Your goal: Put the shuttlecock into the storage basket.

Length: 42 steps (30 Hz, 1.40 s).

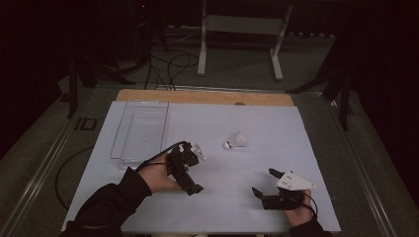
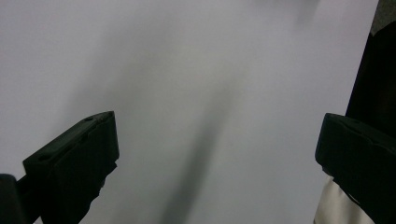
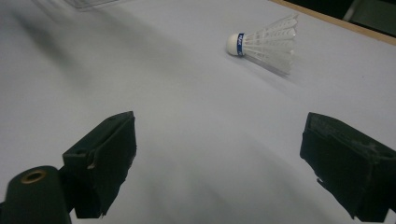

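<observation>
A white feather shuttlecock (image 1: 235, 141) with a blue band lies on its side on the white mat (image 1: 222, 207), a little right of the middle. In the right gripper view the shuttlecock (image 3: 268, 43) is ahead and to the right, cork pointing left. My right gripper (image 1: 264, 181) rests low near the front right, jaws wide apart and nothing between them (image 3: 219, 116). My left gripper (image 1: 185, 170) sits front centre-left, held by a hand in a dark sleeve. It is open over bare mat (image 2: 218, 119). Both grippers are well short of the shuttlecock.
A clear plastic tray (image 1: 141, 131) stands at the mat's left rear, just beyond the left gripper. The wooden table edge (image 1: 205, 97) runs along the back. Behind it, a white metal frame (image 1: 242, 29) and cables (image 1: 168, 64) are on the floor.
</observation>
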Available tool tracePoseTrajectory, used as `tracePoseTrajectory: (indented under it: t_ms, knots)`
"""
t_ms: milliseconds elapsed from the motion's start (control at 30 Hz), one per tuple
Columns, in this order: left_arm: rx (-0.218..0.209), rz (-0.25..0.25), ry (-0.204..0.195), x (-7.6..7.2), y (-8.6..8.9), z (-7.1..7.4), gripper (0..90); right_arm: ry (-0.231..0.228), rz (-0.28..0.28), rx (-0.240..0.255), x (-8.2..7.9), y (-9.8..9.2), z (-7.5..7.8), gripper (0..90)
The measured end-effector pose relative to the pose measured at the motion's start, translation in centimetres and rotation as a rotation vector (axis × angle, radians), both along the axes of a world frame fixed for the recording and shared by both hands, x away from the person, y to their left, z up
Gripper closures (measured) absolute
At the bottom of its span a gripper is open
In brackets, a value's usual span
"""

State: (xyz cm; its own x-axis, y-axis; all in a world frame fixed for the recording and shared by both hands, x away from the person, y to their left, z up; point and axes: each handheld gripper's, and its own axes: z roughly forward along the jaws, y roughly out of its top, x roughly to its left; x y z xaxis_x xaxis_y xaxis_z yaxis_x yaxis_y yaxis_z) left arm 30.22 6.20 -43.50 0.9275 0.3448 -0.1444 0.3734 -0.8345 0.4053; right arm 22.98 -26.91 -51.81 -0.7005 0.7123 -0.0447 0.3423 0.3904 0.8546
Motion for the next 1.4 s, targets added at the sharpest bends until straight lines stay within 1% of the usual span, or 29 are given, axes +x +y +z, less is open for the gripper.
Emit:
tracePoseTrajectory:
  t_ms: [33, 100, 333, 400, 533, 600, 633, 667, 700, 767, 867, 900, 933, 1000, 1067, 1167, 1300, 1400]
  knots:
    - [-0.005, -0.005, -0.002, 0.1, -0.1, 0.1, 0.4, -0.001, 0.001, -0.001, 0.0, 0.0, 0.0, 10.5]
    - [-0.022, -0.012, 0.009, 0.3, -0.3, 0.4, 0.4, 0.002, 0.004, 0.003, 0.0, 0.0, 0.0, 10.5]
    - [-0.035, -0.018, 0.008, 1.2, -1.1, 1.1, 0.4, 0.005, 0.004, 0.001, 0.0, 0.0, 0.0, 10.5]
    - [-0.037, -0.018, -0.007, 1.2, -1.3, 1.3, 0.4, 0.004, 0.005, -0.001, 0.0, 0.0, 0.0, 10.5]
    - [-0.054, -0.018, -0.01, 1.3, -1.7, 1.5, 0.4, 0.007, 0.006, -0.003, 0.0, 0.0, 0.0, 10.5]
    - [-0.053, -0.025, -0.014, 1.3, -1.9, 1.6, 0.4, 0.008, 0.009, -0.001, -0.1, 0.0, 0.0, 10.5]
    - [-0.056, -0.029, -0.01, 1.4, -2.0, 1.6, 0.4, 0.007, 0.009, -0.002, -0.1, 0.0, 0.0, 10.5]
    - [-0.06, -0.025, -0.011, 1.4, -2.1, 1.6, 0.4, 0.006, 0.01, -0.003, -0.1, 0.1, 0.0, 10.5]
    - [-0.058, -0.025, -0.018, 1.5, -2.2, 1.6, 0.4, 0.006, 0.011, -0.003, -0.1, 0.1, 0.0, 10.5]
    - [-0.061, -0.033, -0.02, 1.5, -2.4, 1.6, 0.4, 0.006, 0.012, -0.004, -0.1, 0.1, 0.1, 10.5]
    - [-0.079, -0.032, -0.024, 1.6, -2.7, 1.8, 0.4, 0.005, 0.012, -0.004, -0.1, 0.1, 0.1, 10.5]
    - [-0.078, -0.038, -0.034, 1.6, -2.8, 1.9, 0.4, 0.005, 0.011, -0.003, -0.1, 0.0, 0.1, 10.5]
    - [-0.079, -0.04, -0.032, 1.7, -2.9, 2.0, 0.4, 0.006, 0.013, -0.001, -0.1, 0.0, 0.1, 10.5]
    - [-0.088, -0.047, -0.042, 1.8, -3.2, 2.2, 0.4, 0.005, 0.013, -0.003, -0.1, 0.1, 0.1, 10.5]
    - [-0.101, -0.05, -0.043, 2.0, -3.4, 2.4, 0.4, 0.004, 0.013, -0.003, -0.1, 0.1, 0.1, 10.5]
    - [-0.094, -0.057, -0.056, 2.4, -3.7, 2.6, 0.4, 0.002, 0.013, -0.002, -0.1, 0.0, 0.1, 10.5]
    - [-0.11, -0.054, -0.055, 2.9, -4.0, 2.8, 0.4, 0.004, 0.013, -0.005, 0.0, 0.1, 0.0, 10.5]
    - [-0.111, -0.057, -0.056, 3.3, -4.2, 2.9, 0.4, 0.005, 0.015, -0.005, 0.0, 0.1, 0.0, 10.5]
